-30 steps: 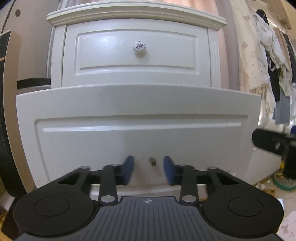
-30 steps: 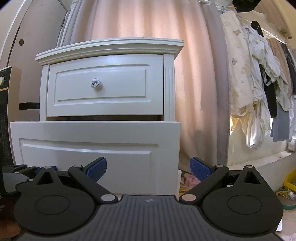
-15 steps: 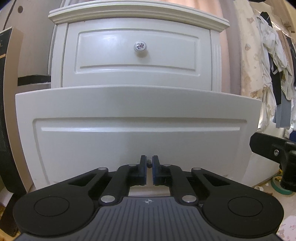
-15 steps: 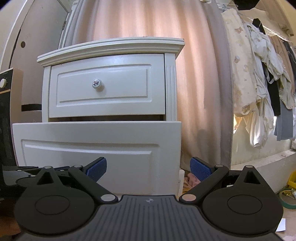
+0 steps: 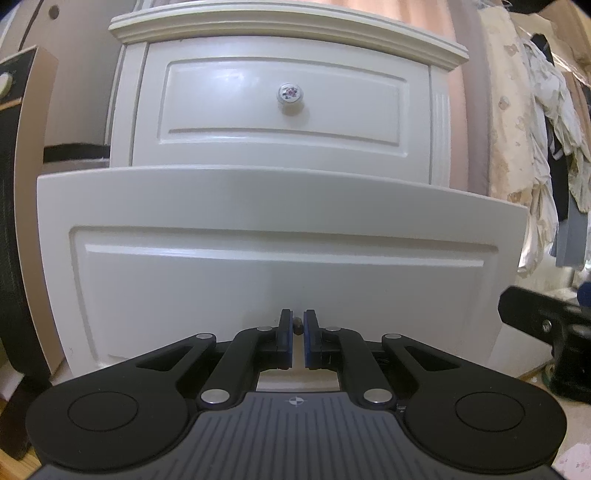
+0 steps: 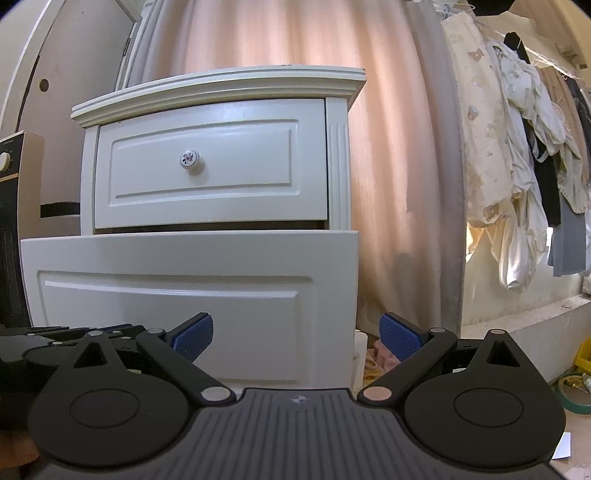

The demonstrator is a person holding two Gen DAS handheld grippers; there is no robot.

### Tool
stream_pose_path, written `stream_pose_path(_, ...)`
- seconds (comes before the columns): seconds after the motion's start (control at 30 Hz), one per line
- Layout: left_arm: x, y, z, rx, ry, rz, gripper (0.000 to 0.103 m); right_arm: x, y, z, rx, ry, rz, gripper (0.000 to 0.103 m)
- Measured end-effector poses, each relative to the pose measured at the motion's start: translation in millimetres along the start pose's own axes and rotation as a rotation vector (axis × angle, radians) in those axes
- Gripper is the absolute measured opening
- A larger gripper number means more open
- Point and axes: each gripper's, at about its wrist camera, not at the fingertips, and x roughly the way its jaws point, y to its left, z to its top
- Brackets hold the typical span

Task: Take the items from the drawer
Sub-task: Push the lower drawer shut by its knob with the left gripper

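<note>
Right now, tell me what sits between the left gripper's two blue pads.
In the left wrist view, the left gripper has its pads clamped on the lower drawer's small metal stud; nothing else is between them.

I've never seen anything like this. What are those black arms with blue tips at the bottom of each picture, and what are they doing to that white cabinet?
There is no robot here. A person holds a two-finger grasping tool in each hand, and each tool carries a wide-angle camera looking forward along its fingers. That is why black arms fill the bottom of both pictures.

One picture comes from the left tool. Its blue pads are pinched on a small dark knob stub on the lower drawer of a white nightstand. That drawer already stands pulled out.

The other picture comes from the right tool. Its fingers are spread wide and hold nothing; it waits beside the drawer's right edge.

The upper drawer is shut, with a flowered knob. Clothes hang on the right. What is inside the open drawer cannot be seen from here.
</note>
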Motion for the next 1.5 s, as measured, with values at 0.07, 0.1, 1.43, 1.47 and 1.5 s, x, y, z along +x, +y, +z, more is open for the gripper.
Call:
stream_pose_path(0.07, 1.4, -1.3, 0.7, 0.004, 0.001, 0.006, 0.005, 0.3, -0.4, -0.1, 0.002, 0.001, 0.002, 0.103)
stream_pose_path(0.1, 1.9, -2.3, 0.9, 0.008, 0.000, 0.009, 0.005, 0.3, -0.7, -0.3, 0.002, 0.001, 0.003, 0.103)
stream_pose_path(1.43, 82.1, -1.8, 21.9, -0.011, -0.011, 0.074, 0.005, 36.5, -9.7, -3.7, 0.004, 0.018, 0.030, 0.103)
stream_pose_path(1.47, 84.8, -1.9, 22.0, -0.012, -0.012, 0.076, 0.005, 38.2, -9.7, -3.9, 0.002, 0.020, 0.029, 0.103)
stream_pose_path(1.5, 87.3, -2.3, 22.1, -0.011, -0.014, 0.079, 0.005, 39.9, -9.7, -4.1, 0.000, 0.021, 0.027, 0.103)
